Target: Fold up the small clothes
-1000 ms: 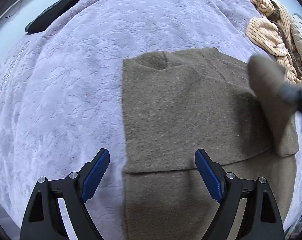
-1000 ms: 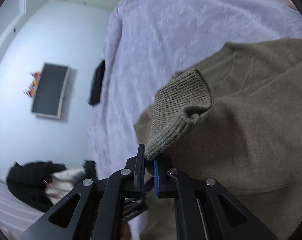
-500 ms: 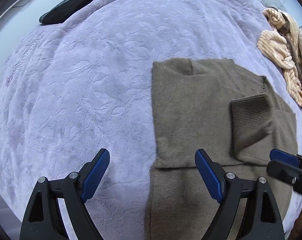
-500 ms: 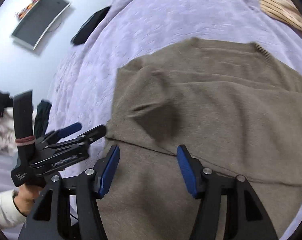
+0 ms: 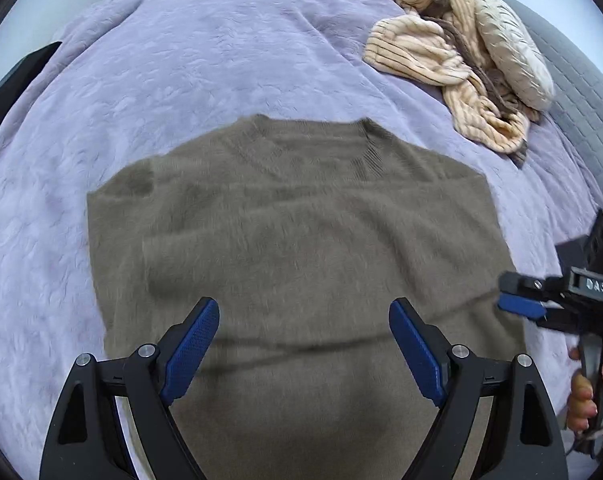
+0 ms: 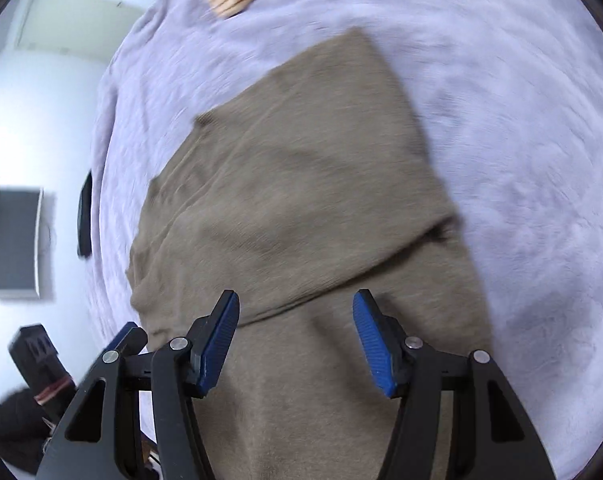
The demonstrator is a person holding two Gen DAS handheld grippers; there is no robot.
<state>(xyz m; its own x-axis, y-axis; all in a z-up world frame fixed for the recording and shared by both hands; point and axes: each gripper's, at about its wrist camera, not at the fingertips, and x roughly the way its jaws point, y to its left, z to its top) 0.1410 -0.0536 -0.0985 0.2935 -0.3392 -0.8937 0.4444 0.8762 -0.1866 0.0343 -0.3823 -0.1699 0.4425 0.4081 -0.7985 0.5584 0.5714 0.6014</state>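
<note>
Writing: my right tool (image 5: 521, 307) is showing "DAS" on its body; nothing else is readable.
Left tool (image 5: 304, 354): I am holding it wide over the sweater, gripping nothing.
Right tool: its jaws have just been opening; they are standing apart and empty over the sweater.
Sweater (image 5: 293, 248): it is lying flat on the blanket (image 5: 173, 72), sleeves folded in.
Edges: bare blanket is running along both sides of the sweater; a striped pile (image 5: 433, 60) is sitting well apart.
</note>
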